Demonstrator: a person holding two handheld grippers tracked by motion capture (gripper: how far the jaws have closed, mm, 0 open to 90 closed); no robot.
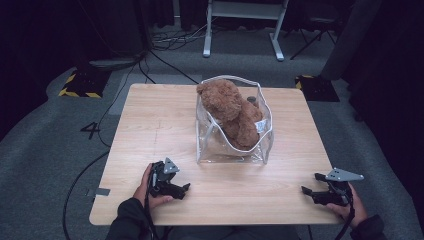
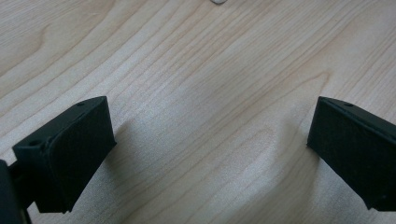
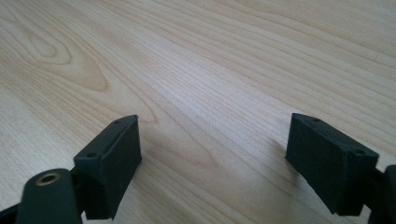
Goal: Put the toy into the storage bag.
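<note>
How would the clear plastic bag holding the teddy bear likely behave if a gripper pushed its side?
The clear bag looks thin and creased, so it would probably buckle rather than slide. The teddy bear leans high inside, so the bag might tip. Both look light.

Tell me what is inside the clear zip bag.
A brown teddy bear sits in the clear bag, head above the open rim, a white tag at its side. Its lower body blurs behind the creased plastic; anything beneath it is hidden.

We cannot see the teddy bear's (image 1: 232,112) legs clearly through the shiny clear bag (image 1: 260,145). A small white thing (image 2: 218,1) is cut off at the top edge of the left gripper view.
</note>
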